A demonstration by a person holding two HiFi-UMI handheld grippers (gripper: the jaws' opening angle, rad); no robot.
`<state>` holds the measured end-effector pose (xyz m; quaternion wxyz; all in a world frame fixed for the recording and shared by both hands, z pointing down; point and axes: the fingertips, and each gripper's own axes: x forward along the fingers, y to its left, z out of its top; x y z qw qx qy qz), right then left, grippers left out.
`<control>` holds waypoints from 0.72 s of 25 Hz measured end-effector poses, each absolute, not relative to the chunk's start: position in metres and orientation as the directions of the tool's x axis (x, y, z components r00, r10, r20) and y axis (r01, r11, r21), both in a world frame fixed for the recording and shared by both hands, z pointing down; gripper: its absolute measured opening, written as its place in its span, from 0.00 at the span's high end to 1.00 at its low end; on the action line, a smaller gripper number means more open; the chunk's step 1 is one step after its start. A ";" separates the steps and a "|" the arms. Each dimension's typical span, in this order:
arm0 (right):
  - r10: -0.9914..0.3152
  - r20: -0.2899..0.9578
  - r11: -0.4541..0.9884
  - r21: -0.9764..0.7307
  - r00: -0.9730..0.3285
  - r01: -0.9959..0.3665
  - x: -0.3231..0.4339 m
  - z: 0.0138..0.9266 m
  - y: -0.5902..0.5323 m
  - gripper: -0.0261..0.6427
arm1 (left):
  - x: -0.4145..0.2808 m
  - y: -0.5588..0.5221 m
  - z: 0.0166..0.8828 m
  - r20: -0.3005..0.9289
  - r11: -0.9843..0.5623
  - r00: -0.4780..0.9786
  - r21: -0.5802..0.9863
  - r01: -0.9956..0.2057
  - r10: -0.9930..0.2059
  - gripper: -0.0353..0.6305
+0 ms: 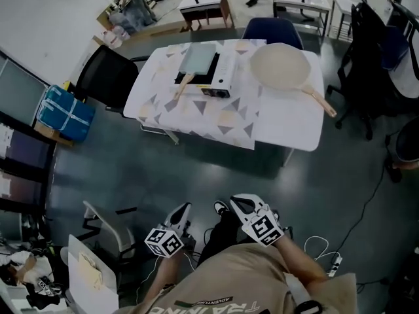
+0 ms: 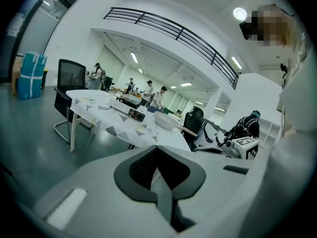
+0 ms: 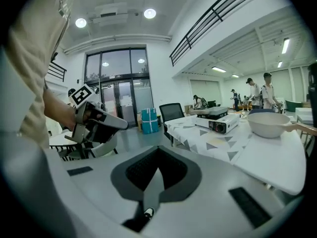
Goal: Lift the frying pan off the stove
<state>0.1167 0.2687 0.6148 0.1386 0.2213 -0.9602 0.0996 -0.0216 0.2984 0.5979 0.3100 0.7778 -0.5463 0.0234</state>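
Note:
A square grey frying pan with a wooden handle sits on the portable stove on the patterned table, far ahead of me. Both grippers hang close to my body, well short of the table. The left gripper is shut and holds nothing. So does the right gripper, also shut. In the left gripper view the jaws meet, with the stove small in the distance. In the right gripper view the shut jaws point past the stove and its pan.
A round beige pan with a long wooden handle lies on the table's right half. A black chair stands at the left end, a blue chair behind it. A blue box, a white chair and floor cables surround me.

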 end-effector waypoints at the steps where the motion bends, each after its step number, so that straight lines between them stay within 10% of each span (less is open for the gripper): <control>1: -0.394 0.314 0.884 -0.129 -0.864 -0.449 0.110 0.616 0.262 0.97 | -0.027 0.296 0.602 0.375 -0.209 0.407 0.468 -0.859 -0.833 0.94; 18: -0.539 0.301 0.817 -0.041 -0.787 -0.575 -0.004 0.562 0.125 0.97 | -0.130 0.152 0.589 0.325 -0.431 0.539 0.349 -0.832 -0.777 0.95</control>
